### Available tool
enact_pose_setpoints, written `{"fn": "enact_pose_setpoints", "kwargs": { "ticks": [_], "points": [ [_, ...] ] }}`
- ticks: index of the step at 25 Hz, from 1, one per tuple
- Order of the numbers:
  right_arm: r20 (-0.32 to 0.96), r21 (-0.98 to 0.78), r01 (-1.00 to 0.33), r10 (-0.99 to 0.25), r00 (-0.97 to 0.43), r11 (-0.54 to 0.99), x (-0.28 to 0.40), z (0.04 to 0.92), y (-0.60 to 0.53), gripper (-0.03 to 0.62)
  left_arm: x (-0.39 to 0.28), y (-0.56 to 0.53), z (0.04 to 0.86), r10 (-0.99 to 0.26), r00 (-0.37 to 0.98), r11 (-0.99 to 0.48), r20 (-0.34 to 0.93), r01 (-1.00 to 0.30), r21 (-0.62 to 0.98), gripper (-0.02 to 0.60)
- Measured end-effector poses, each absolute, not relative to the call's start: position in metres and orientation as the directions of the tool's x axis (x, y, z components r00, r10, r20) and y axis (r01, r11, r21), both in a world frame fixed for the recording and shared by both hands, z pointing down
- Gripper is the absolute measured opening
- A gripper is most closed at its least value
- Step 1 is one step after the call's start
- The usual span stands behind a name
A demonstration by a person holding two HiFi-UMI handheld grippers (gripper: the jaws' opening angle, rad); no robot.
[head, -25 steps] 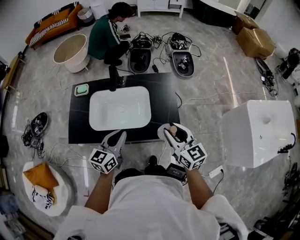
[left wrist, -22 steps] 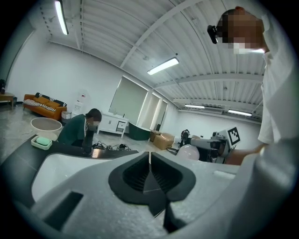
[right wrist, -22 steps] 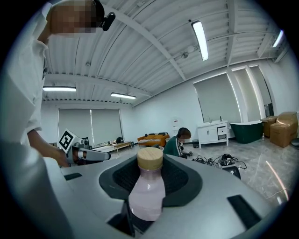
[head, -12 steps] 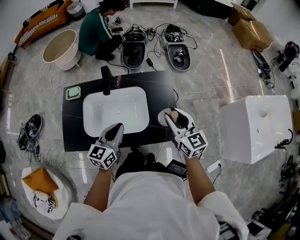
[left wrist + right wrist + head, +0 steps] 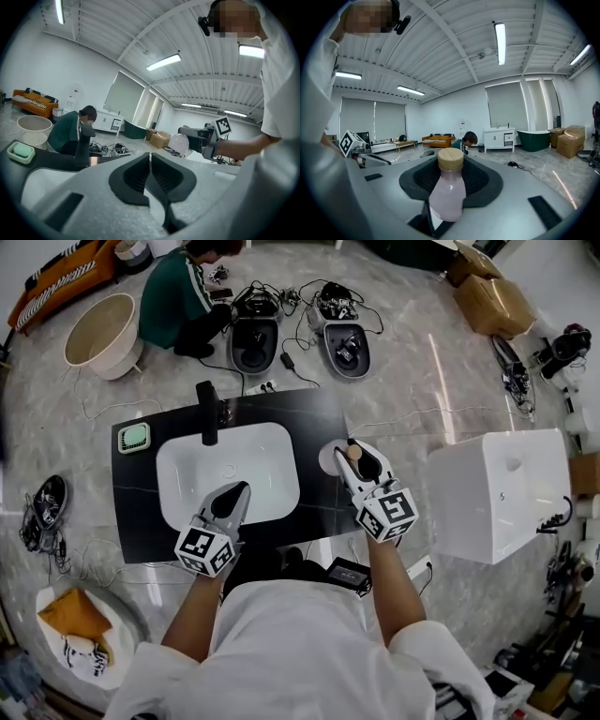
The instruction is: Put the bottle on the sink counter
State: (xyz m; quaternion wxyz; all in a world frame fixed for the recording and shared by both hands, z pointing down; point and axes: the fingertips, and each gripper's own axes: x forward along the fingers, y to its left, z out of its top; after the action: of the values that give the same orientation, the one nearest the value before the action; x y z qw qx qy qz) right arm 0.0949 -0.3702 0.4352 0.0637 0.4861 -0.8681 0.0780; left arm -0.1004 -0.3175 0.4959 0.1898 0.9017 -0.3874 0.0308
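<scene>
A pale pink bottle (image 5: pixel 447 194) with a wooden cap (image 5: pixel 450 159) stands upright between the pads of my right gripper (image 5: pixel 451 172), which is shut on it. In the head view this gripper (image 5: pixel 359 465) holds the bottle (image 5: pixel 336 457) over the right end of the black sink counter (image 5: pixel 319 413). My left gripper (image 5: pixel 232 501) hovers over the near rim of the white basin (image 5: pixel 227 470). Its pads (image 5: pixel 136 176) meet with nothing between them. The left gripper view shows the right gripper (image 5: pixel 202 139) and the bottle (image 5: pixel 179 143) off to the right.
A black faucet (image 5: pixel 207 412) and a green soap dish (image 5: pixel 134 437) sit on the counter. A person (image 5: pixel 173 301) sits on the floor beyond it among cables and two dark fixtures (image 5: pixel 342 338). A large white fixture (image 5: pixel 502 493) stands at right, a round tub (image 5: pixel 98 329) at far left.
Both grippers have moved forward from the counter's near edge to over it. The bottle stays in the right gripper and now hangs above the counter's right end.
</scene>
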Motion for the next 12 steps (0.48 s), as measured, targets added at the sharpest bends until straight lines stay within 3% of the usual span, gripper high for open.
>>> {"fn": "enact_pose_setpoints", "kwargs": {
  "ticks": [12],
  "points": [
    [0.161, -0.063, -0.857, -0.843, -0.514, 0.511, 0.107, 0.454, -0.449, 0.138, -0.072, -0.35, 0.519, -0.644, 0.726, -0.645, 0.241, -0.684, 0.34, 0.028]
  ]
}}
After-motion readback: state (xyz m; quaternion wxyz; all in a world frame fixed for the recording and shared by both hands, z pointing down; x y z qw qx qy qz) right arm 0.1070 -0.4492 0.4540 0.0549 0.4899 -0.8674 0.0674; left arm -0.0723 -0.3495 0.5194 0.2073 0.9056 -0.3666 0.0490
